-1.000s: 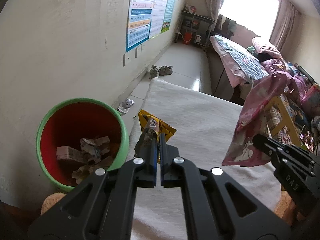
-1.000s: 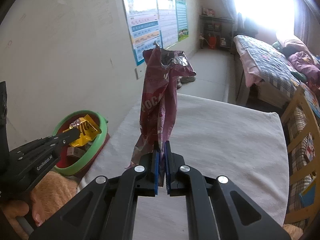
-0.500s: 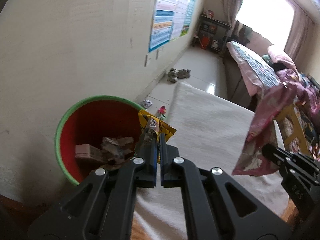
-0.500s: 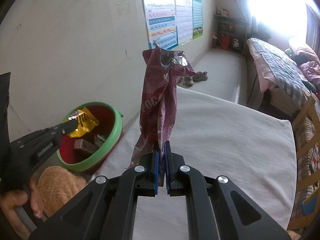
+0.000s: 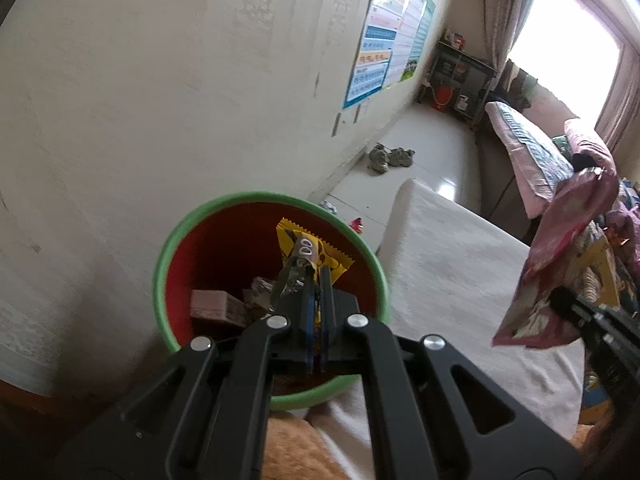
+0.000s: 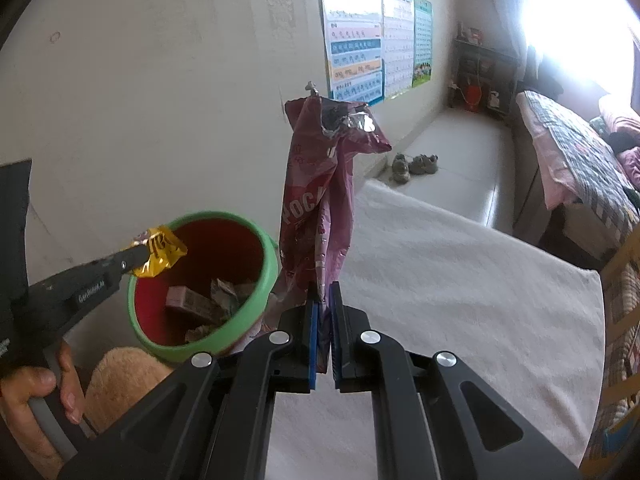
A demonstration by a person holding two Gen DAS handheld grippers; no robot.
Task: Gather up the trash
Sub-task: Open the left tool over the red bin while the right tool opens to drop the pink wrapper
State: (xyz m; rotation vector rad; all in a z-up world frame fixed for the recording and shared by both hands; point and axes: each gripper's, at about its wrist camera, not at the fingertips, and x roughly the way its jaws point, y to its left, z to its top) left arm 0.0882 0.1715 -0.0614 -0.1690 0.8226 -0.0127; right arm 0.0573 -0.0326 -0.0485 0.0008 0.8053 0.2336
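My left gripper [image 5: 316, 280] is shut on a yellow snack wrapper [image 5: 320, 254] and holds it over the mouth of the red bin with a green rim [image 5: 176, 248]. From the right wrist view the wrapper [image 6: 162, 250] hangs above the bin's near rim [image 6: 224, 336]. My right gripper [image 6: 325, 294] is shut on a tall crumpled pink snack bag [image 6: 316, 208], held upright just right of the bin. That bag also shows in the left wrist view [image 5: 560, 256]. The bin holds several crumpled wrappers and a small box [image 6: 188, 300].
A white cloth-covered table [image 6: 460, 300] lies right of the bin. The wall [image 5: 160, 80] with posters stands close behind the bin. Shoes [image 5: 390, 158] and small litter [image 5: 356, 224] lie on the floor beyond. A bed [image 6: 568, 152] stands at the right.
My left gripper has carried the yellow wrapper left, from over the table edge to over the bin's opening. My right gripper with the pink bag has also drawn nearer the bin.
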